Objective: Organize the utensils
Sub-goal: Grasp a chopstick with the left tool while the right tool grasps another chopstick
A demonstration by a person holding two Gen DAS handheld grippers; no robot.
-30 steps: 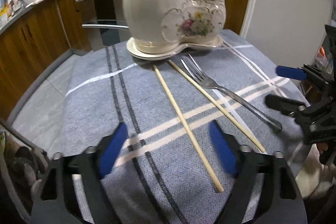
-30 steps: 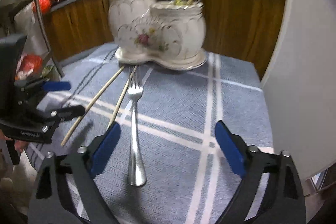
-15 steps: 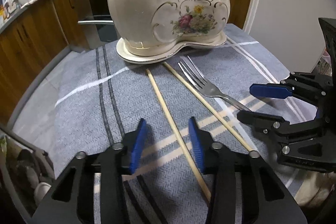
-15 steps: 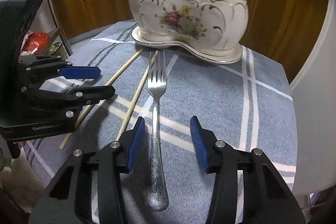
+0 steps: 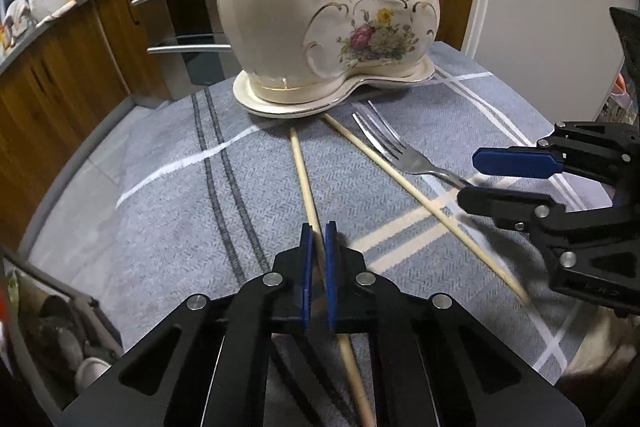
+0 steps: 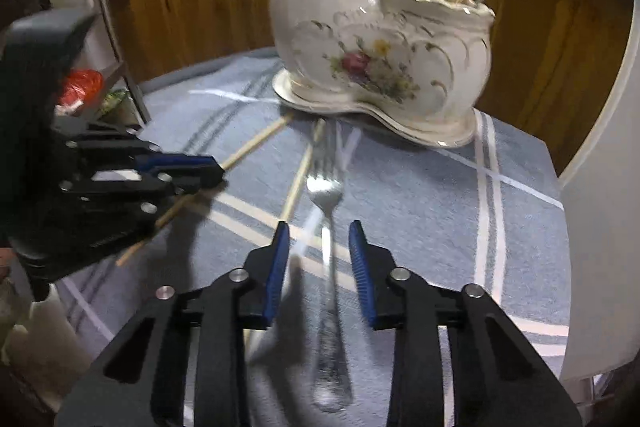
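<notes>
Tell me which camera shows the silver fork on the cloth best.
The left wrist view: the fork is sharp there, tines and neck clear, though its handle runs behind the right gripper. The right wrist view shows its whole length between open fingers, but blurred.

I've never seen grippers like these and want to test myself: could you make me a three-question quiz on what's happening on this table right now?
1. True or false: the left gripper is shut on a chopstick.
2. What lies between the right gripper fingers? A spoon, B fork, C knife.
3. How many chopsticks lie on the cloth?

Key: 1 true; 2 B; 3 two, counting the second chopstick.
</notes>
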